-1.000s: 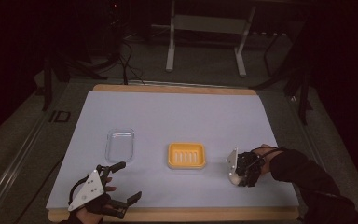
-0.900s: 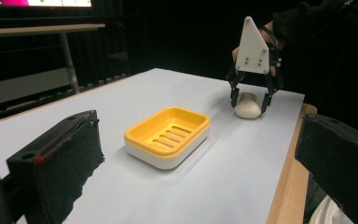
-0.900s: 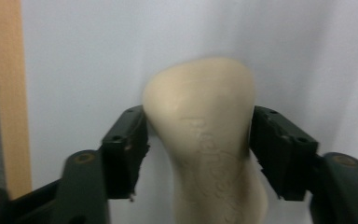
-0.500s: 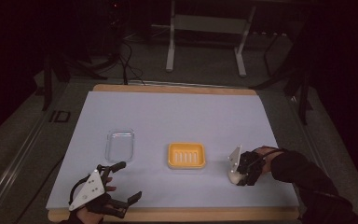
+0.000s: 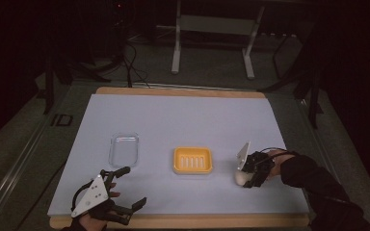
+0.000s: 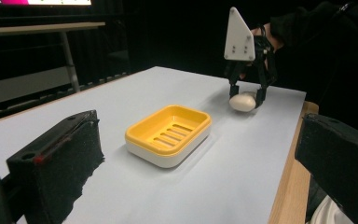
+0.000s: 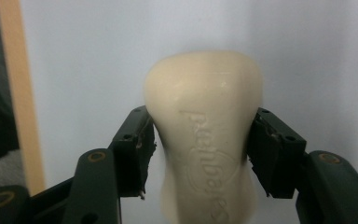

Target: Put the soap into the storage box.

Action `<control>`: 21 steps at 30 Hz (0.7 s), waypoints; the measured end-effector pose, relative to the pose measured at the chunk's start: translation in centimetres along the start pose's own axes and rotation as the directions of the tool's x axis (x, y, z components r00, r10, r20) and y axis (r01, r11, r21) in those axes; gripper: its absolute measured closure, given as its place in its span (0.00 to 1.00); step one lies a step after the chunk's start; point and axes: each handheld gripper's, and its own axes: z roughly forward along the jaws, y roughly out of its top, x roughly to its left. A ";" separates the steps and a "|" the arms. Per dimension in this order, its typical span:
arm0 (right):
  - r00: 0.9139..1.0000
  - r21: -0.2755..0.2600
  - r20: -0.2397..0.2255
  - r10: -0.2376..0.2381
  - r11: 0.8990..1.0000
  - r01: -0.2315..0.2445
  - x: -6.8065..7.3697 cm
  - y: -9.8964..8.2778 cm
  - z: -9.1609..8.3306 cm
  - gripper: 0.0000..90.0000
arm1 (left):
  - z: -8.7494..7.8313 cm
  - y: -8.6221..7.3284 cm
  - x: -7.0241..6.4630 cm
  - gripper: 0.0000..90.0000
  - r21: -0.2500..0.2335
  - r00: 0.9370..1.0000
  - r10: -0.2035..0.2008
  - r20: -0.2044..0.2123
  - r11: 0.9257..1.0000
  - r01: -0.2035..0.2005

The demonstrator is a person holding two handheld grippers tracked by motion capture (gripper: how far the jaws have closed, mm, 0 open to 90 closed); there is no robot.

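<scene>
A: We see the right gripper (image 5: 248, 177) near the right end of the table (image 5: 183, 115), its jaws pinching a cream bar of soap (image 7: 204, 140) from both sides. In the left gripper view the soap (image 6: 242, 101) sits low, at or just above the surface; we cannot tell whether it touches.

B: And the left gripper (image 5: 127, 187) sits at the near left corner, jaws spread wide with nothing between them, close to the wooden edge (image 5: 183, 221) along the near side.

A: Between the two we have the yellow soap dish (image 5: 192, 160), standing empty, left of the soap and apart from it.

B: Left of the dish lies a clear plastic lid (image 5: 124, 149), well apart from it and just beyond our left gripper.

A: The far half of the table is bare blue surface, so we have open room there. On the right, the soap sits a short way in from the table's edge.
</scene>
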 end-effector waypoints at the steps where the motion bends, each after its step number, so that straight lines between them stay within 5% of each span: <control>1: 1.000 -0.004 0.008 0.008 1.000 -0.008 0.0 0.1 -0.3 0.51 | 0.0 0.0 0.0 0.01 0.000 1.000 0.000 0.000 1.000 0.000; 9: 0.999 -0.059 0.021 0.036 0.998 -0.035 -0.3 0.3 -2.0 0.55 | 0.0 0.0 0.0 0.01 -0.001 1.000 0.002 0.001 1.000 -0.002; 21: 0.998 -0.068 0.033 0.044 0.997 -0.042 -0.5 0.9 -3.0 0.55 | -0.1 0.0 0.0 0.01 -0.002 1.000 0.004 0.001 1.000 -0.004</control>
